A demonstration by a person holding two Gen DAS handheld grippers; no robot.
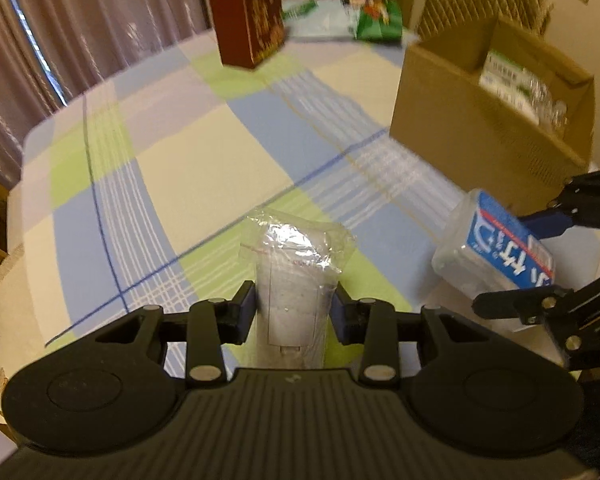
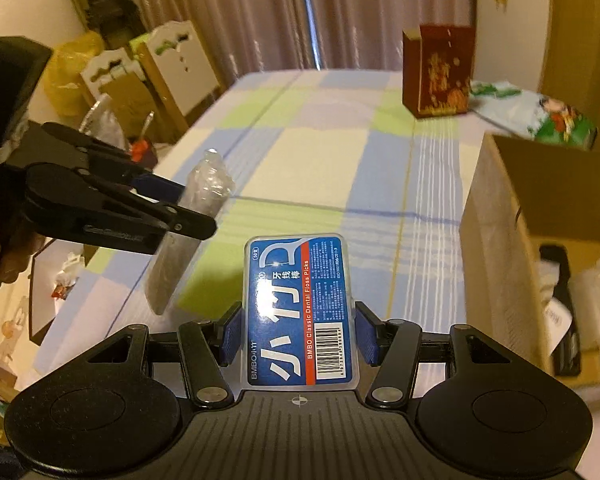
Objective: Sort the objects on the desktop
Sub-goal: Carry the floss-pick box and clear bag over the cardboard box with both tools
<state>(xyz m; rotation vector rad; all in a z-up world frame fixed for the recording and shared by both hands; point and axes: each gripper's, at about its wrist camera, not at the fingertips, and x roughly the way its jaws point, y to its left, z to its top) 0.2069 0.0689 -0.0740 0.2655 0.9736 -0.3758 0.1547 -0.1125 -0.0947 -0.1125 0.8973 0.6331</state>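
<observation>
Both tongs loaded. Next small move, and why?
Probably carry the right tongs rightward over the open cardboard box and release there. They are shut on the floss pick box, held above the table, and the box is beside them. The left tongs grip the plastic-wrapped pack farther off.

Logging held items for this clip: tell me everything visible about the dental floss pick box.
The dental floss pick box is a clear, flat plastic case with rounded corners and a blue label bearing white characters, a red stripe reading "BMBO Classic Dental Floss Picks" and a barcode. The right gripper clamps its sides with blue pads, holding it above the checked tablecloth.
</observation>
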